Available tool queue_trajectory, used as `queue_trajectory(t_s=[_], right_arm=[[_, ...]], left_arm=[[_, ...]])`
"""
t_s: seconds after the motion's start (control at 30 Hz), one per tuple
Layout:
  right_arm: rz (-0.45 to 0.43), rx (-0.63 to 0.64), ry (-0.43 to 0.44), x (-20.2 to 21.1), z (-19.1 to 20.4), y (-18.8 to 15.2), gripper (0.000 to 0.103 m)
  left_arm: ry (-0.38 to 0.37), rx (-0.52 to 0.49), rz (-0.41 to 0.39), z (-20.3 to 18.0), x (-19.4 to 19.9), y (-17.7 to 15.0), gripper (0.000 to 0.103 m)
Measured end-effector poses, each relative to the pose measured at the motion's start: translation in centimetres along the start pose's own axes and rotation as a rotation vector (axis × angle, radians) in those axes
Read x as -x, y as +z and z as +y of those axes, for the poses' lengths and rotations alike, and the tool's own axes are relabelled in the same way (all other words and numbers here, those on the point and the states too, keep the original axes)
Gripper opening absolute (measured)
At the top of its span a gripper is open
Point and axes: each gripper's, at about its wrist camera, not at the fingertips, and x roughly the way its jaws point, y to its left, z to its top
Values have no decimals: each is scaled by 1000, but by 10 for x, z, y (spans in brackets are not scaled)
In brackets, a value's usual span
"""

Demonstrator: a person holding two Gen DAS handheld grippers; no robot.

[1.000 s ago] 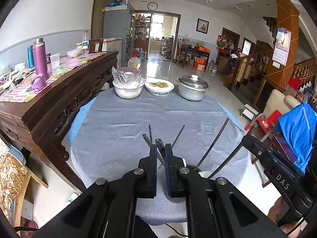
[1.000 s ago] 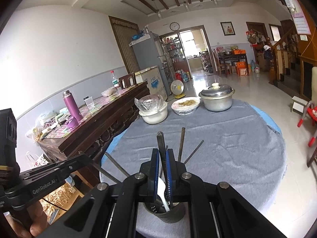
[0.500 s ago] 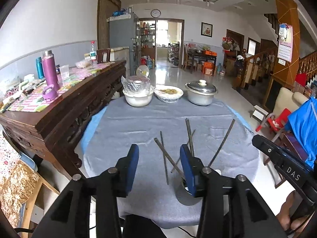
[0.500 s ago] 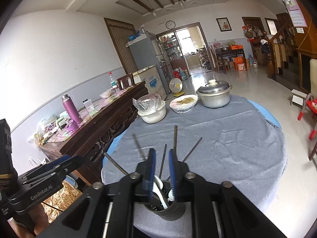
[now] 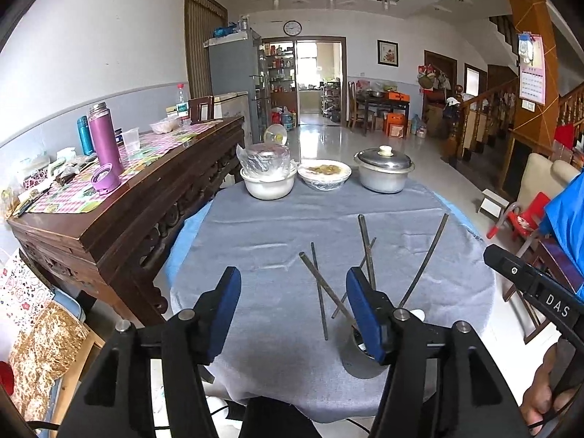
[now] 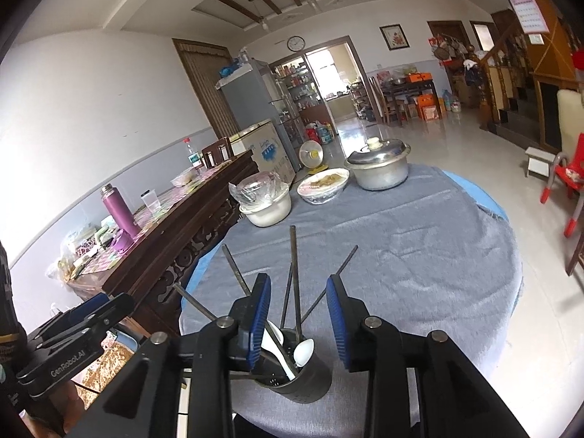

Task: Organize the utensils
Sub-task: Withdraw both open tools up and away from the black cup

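- Both tongs stand with their jaws spread wide and hold nothing: the left gripper [image 5: 292, 306] hangs above the near edge of the table [image 5: 262, 233], and the right gripper [image 6: 298, 319] is just over the dark cup [image 6: 295, 379].
- That cup stands on the gray cloth near the table's front edge; in the left view it is mostly hidden behind the right-hand finger [image 5: 363, 314].
- Inside the cup are several dark chopsticks [image 6: 294, 273], leaning outward in different directions, and 2 white spoons [image 6: 304, 352] low against the rim.
- The chopsticks look thin, stiff and light; their smooth surface probably slips between the pads, so a hold near the middle of the stick, across its length, seems safest.
- The spoons look like ceramic or hard plastic; it cannot be told which. If ceramic, they would chip easily, and the handle is the better place to take.
- The cup is small and probably light, so a pull on 1 stick could tip it.
- At the far side stand a white bowl [image 6: 268, 208], a covered dish [image 6: 323, 184] and a metal pot [image 6: 379, 168], well apart from the cup.
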Motion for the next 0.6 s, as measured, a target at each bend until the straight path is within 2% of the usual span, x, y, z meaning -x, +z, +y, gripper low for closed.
queue_trajectory(t_s=[0.23,0.6], right_arm=[[5,-13,-13,-1,-7,-5,47],[33,-22,-20,-10,-10,-9,47]], left_arm=[[33,-2,15,3,-3,-4,62],[78,13,49,16,-12,-9,62]])
